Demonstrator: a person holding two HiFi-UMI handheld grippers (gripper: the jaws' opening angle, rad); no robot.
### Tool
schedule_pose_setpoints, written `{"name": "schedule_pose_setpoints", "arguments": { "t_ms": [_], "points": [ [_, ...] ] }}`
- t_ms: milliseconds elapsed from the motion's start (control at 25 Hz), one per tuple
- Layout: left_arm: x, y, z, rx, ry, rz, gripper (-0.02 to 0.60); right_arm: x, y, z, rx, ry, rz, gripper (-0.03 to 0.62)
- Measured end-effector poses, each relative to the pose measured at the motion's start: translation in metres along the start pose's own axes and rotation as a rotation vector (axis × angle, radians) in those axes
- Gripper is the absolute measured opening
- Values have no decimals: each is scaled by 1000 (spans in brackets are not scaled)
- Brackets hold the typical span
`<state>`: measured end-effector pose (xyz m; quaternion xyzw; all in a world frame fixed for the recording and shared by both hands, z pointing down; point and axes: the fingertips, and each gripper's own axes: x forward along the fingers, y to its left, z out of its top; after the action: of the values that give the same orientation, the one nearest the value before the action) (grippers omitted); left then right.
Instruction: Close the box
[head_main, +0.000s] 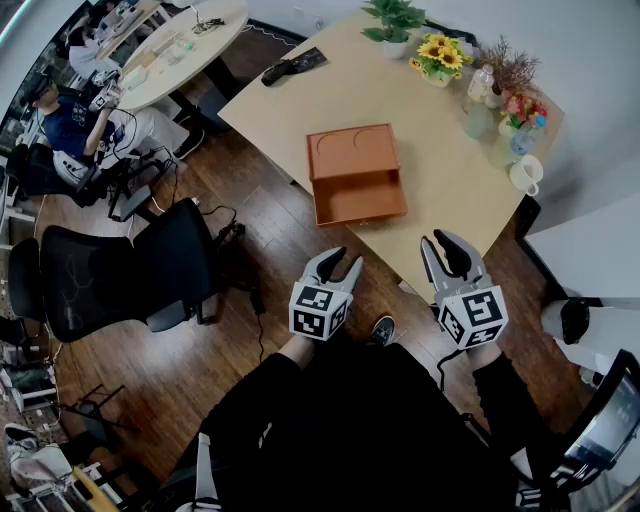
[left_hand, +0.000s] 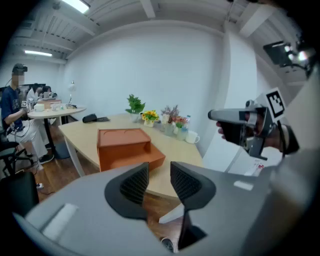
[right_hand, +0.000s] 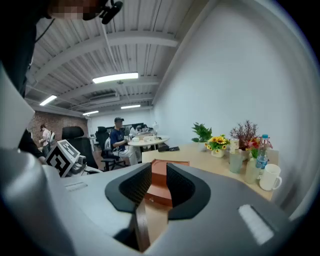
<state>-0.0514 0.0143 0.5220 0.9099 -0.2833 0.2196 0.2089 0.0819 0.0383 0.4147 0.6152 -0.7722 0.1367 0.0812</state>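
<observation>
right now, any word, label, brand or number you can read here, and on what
No readable text anywhere.
Left gripper and right gripper: square black-and-white markers on their cubes, patterns only, no letters.
Bottle: any label too small to read.
Orange box, mug: no print visible.

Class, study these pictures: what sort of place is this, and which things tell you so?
Most likely an open-plan office or workroom: a large wooden table, a black swivel chair, and a round table where a person sits under ceiling strip lights.
</observation>
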Motion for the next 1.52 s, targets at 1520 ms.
{"name": "schedule_pose_setpoints", "arguments": {
  "t_ms": [1520],
  "points": [
    [156, 77, -41, -246, 208, 297, 124, 291, -139, -99, 187, 818, 146, 84]
  ]
}}
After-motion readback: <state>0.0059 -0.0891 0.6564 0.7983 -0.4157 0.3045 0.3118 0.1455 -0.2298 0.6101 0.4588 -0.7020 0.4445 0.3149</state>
